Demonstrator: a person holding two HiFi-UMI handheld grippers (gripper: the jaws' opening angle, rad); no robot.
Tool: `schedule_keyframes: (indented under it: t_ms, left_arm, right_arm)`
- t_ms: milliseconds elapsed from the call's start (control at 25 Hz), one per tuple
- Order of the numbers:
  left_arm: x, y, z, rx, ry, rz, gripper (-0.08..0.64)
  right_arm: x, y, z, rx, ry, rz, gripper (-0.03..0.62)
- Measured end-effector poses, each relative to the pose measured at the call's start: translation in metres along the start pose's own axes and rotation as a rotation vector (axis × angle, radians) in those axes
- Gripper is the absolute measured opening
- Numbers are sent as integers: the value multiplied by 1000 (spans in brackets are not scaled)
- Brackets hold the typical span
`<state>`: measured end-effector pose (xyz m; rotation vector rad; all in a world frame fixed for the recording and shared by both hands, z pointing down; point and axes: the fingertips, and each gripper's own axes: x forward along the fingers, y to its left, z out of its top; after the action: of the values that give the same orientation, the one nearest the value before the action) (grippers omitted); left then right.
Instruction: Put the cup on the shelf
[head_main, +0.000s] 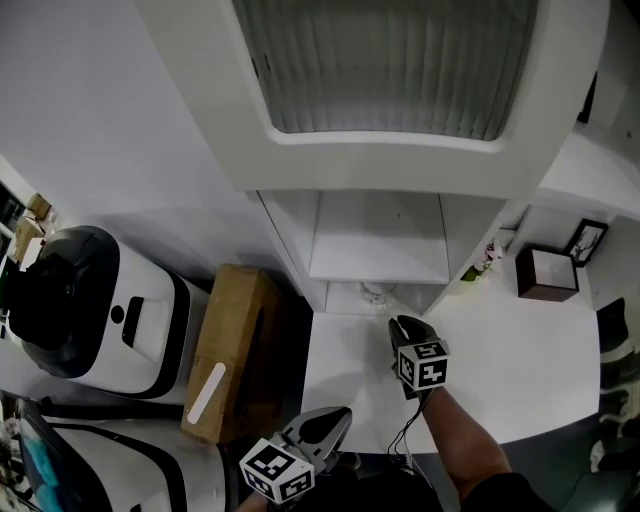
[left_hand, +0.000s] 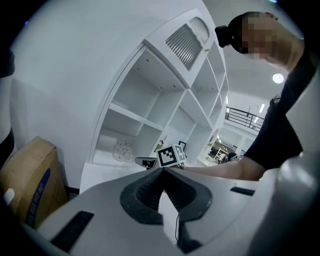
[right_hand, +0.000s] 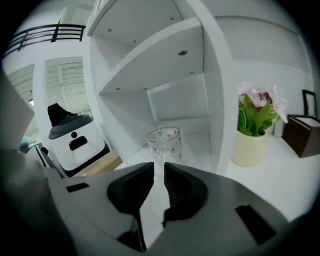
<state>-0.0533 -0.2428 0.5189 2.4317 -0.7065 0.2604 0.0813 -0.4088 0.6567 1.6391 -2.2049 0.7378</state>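
The cup stood upright on the floor of the shelf's lowest compartment, near that floor's front edge. The placing itself looked done, and the step in hand was probably the release and pull-back. The right gripper hung just in front of the cup, its jaws a narrow slit apart with nothing between them, touching no glass that could be seen. The next move would call for a straight retreat toward the near edge of the counter, without clipping the cup. The left gripper waited low by that near edge, tips met, empty.
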Motion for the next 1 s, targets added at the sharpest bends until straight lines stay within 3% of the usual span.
schedule_keyframes:
  t_ms: [280,600,1000]
  left_arm:
    - [6,-27,-3,6,-22,-5,5]
    - [12,-63,-13,9,-43,10,5]
    - [16,-109,-26,7,-95,59,5]
  right_arm:
    - [-53,24,10,47,-37,100,9]
    - [-120,48,27,-16,-103,210,5]
    - [-196,58,17,-71,-108,313,5]
